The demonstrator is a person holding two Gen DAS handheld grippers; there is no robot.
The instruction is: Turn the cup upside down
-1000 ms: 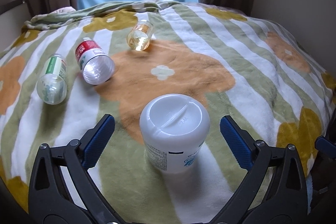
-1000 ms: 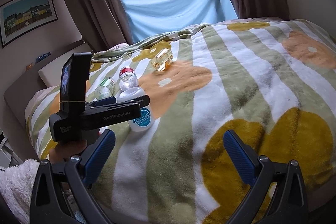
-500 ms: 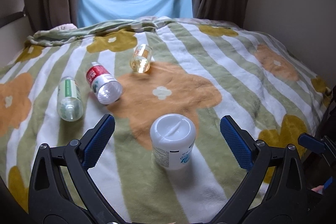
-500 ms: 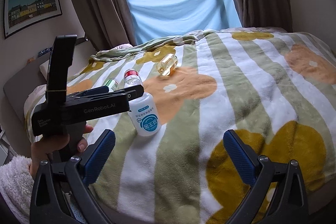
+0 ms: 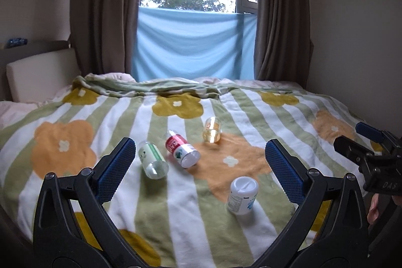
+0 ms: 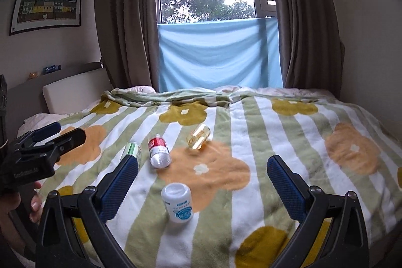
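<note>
Two grippers, left gripper (image 5: 199,167) and right gripper (image 6: 202,181), hover with jaws wide and empty above the flower-patterned bed blanket (image 5: 251,112); the white plastic cup (image 5: 242,195) stands base-up between them, so the flip appears complete.

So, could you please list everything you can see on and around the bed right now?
White cup: one, standing on the blanket, nearest.
Red-label bottle: one, lying mid-blanket.
Green-label bottle: one, clear, lying left of it.
Amber jar: one, lying farthest.
Blanket: one, green-white stripes, orange and yellow flowers.
Blue cloth: one, over the lower window.
Curtains: two, brown.
Picture: one, left wall.
Left gripper: open, empty.
Right gripper: open, empty.
</note>
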